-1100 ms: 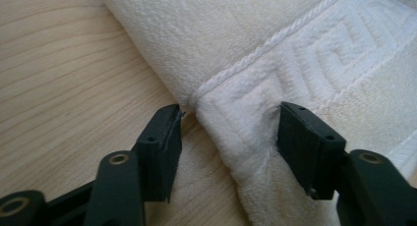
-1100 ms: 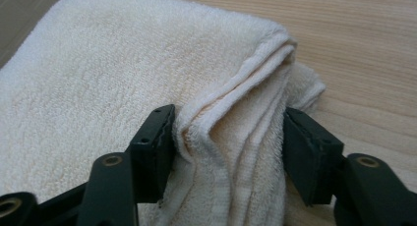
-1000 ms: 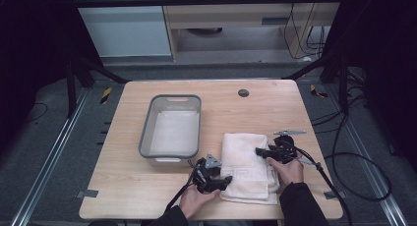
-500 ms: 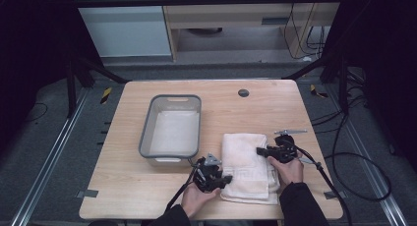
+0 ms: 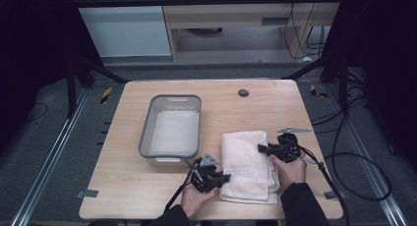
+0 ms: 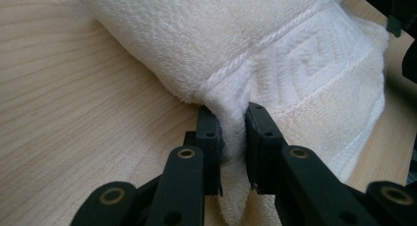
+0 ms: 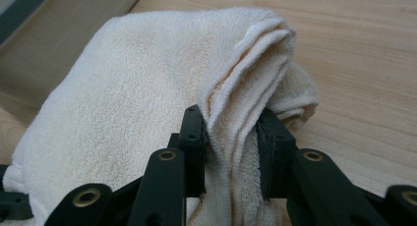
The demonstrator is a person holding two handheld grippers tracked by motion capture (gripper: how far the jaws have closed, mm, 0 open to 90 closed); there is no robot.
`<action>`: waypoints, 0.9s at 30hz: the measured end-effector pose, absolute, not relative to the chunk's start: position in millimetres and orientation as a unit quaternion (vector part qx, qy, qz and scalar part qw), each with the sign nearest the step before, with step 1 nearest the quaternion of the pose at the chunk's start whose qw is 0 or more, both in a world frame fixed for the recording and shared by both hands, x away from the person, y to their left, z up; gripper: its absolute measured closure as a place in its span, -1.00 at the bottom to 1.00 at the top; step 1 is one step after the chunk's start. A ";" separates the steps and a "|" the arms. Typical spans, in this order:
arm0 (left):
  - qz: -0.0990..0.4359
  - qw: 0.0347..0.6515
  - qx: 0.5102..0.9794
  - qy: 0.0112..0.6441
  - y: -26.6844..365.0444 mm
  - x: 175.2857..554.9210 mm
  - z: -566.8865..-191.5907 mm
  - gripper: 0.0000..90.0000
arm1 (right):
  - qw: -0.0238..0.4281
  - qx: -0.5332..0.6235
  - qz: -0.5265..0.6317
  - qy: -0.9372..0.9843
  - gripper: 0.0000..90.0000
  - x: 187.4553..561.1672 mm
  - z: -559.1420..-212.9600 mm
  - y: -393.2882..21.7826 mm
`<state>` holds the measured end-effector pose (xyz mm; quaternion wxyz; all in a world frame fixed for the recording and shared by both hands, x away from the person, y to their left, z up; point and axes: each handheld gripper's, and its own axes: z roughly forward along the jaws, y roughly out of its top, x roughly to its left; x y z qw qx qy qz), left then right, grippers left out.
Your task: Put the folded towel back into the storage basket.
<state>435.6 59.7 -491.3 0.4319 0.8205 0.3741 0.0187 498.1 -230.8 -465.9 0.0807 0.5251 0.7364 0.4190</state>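
Towel: folded, flat on table; long axis runs from the near edge toward the far edge.
Left gripper: jaws just closed, clamped on the towel's near-left corner.
Right gripper: jaws just closed, clamped on its far-right edge folds.

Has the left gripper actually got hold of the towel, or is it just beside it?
Touching. In the left gripper view, the left gripper has just closed its jaws on a pinched fold of the towel, pads pressing on both sides of the cloth.

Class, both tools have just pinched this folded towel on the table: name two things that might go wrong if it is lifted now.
1. The right tool pinches several stacked layers of the towel; the outer ones may slip free and the fold could open.
2. The left tool grips only a small pucker at the patterned border, so the towel may sag or pull out, perhaps catching the grey tray nearby.
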 end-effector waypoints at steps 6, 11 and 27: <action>0.029 0.441 0.817 0.370 66.6 433.7 -481.4 0.73 | 0.090 0.513 0.434 0.735 0.54 491.4 -451.7 -228.6; 0.041 0.453 0.814 0.360 70.5 429.5 -469.0 0.73 | 0.101 0.502 0.446 0.734 0.54 485.8 -438.4 -227.5; 0.071 0.482 0.805 0.337 75.5 420.4 -439.1 0.74 | 0.120 0.490 0.480 0.718 0.55 473.8 -411.7 -229.3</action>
